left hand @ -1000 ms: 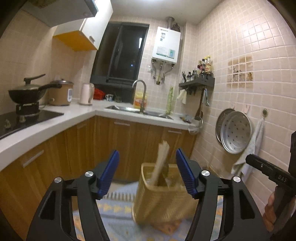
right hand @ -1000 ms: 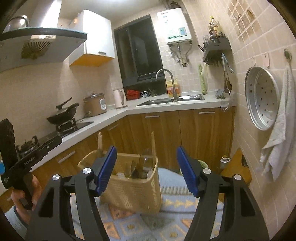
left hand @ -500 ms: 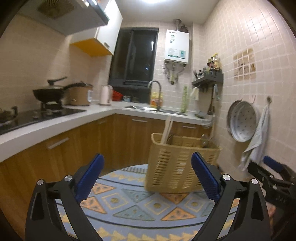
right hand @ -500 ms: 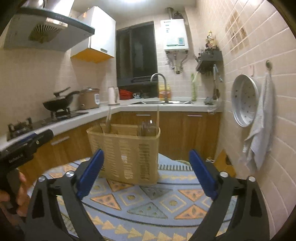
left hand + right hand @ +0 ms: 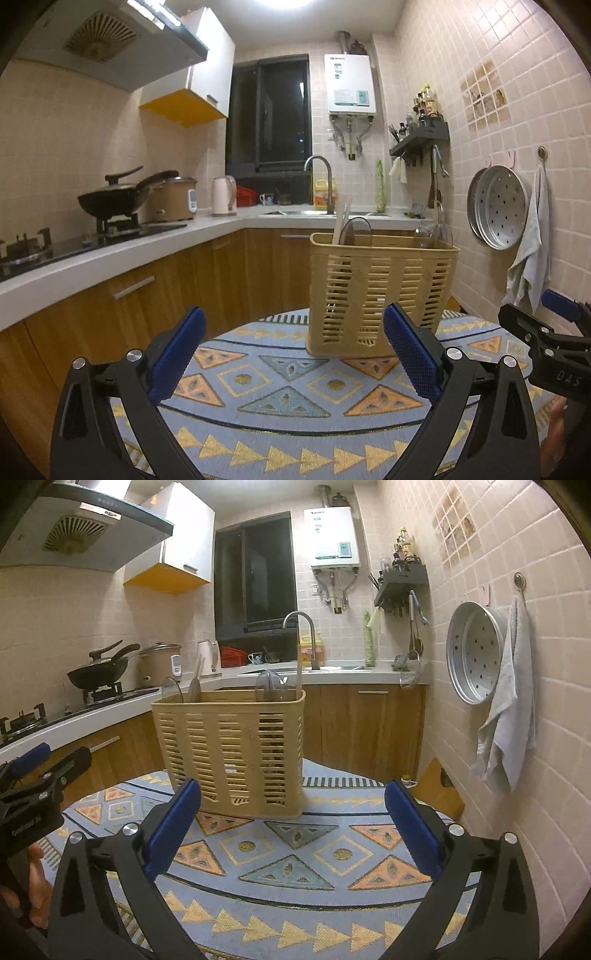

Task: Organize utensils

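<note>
A beige slatted utensil basket [image 5: 380, 291] stands upright on a table covered with a blue patterned cloth [image 5: 288, 398]; it also shows in the right wrist view [image 5: 232, 753]. Chopsticks [image 5: 341, 221] and clear spoon-like utensils [image 5: 269, 686] stick out of its top. My left gripper [image 5: 295, 354] is open and empty, low over the cloth, short of the basket. My right gripper [image 5: 293, 834] is open and empty, also short of the basket. Each gripper shows at the edge of the other's view.
Kitchen counter [image 5: 110, 254] with stove, wok [image 5: 110, 199] and rice cooker runs along the left. Sink and faucet [image 5: 321, 181] at the back. Tiled wall on the right holds a steamer tray [image 5: 476, 650] and a towel [image 5: 506, 709].
Both grippers have dropped and pulled back from the basket, from above its rim to cloth level. The basket now stands farther ahead. Both jaws have opened wider.
</note>
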